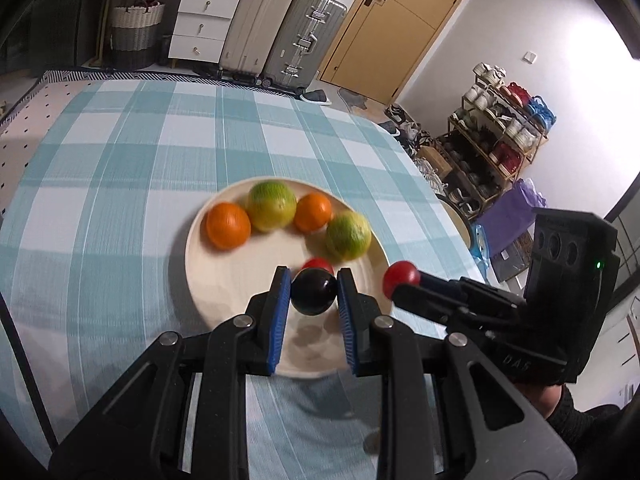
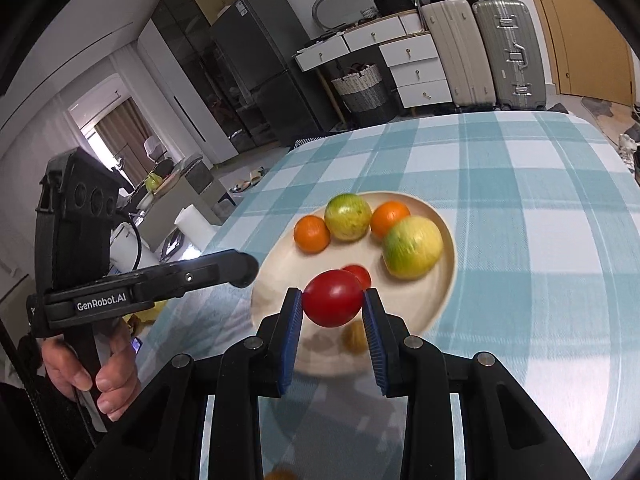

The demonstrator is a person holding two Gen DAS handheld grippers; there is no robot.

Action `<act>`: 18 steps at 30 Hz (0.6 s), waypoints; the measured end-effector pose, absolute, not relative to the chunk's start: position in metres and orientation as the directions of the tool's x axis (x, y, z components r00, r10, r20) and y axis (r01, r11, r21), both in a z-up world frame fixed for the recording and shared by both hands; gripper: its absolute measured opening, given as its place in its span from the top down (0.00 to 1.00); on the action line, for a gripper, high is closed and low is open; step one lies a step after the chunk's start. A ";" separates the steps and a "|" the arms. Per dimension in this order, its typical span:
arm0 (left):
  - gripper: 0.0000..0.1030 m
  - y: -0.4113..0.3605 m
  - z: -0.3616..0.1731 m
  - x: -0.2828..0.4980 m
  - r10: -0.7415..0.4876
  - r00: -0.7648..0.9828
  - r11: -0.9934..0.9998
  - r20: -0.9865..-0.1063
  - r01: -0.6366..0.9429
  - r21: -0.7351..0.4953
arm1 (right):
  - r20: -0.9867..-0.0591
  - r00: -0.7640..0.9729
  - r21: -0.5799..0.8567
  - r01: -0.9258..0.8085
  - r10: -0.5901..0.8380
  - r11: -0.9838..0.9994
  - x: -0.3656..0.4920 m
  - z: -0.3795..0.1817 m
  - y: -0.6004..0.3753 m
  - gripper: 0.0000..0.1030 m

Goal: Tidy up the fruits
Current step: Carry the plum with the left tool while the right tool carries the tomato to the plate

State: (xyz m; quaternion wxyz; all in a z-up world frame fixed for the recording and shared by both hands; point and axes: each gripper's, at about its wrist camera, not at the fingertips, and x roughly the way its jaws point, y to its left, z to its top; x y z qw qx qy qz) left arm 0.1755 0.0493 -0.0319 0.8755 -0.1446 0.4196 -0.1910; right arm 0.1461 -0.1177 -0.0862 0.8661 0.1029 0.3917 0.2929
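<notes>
The left tool [image 1: 313,292] is clamped on a dark plum [image 1: 313,291], held between its blue pads [image 1: 280,312] above the near part of the plate [image 1: 224,280]. The right tool [image 2: 333,304] grips a red tomato [image 2: 333,303] the same way — it hangs over the plate's near edge, and in the left view it shows at the plate's right rim. A second tomato [image 2: 359,275] lies on the plate just behind. Further back sit two oranges [image 1: 228,225] [image 1: 313,213] and two green-yellow fruits [image 1: 272,205] [image 1: 348,236], alternating in a curved row. The plate rests on a table [image 1: 120,184] with a blue checked cloth — suitcases [image 1: 304,36] stand beyond it.
</notes>
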 end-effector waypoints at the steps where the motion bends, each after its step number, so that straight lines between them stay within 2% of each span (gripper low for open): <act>1: 0.80 0.050 -0.031 0.182 -0.454 0.576 0.885 -0.679 0.209 -0.415 | -0.623 0.521 0.404 -0.425 0.584 0.810 0.150 -0.087 -0.116 0.69; 18: 0.80 0.047 -0.059 0.243 -0.469 0.527 0.876 -0.709 0.174 -0.450 | -0.665 0.510 0.333 -0.450 0.545 0.828 0.206 -0.098 -0.090 0.69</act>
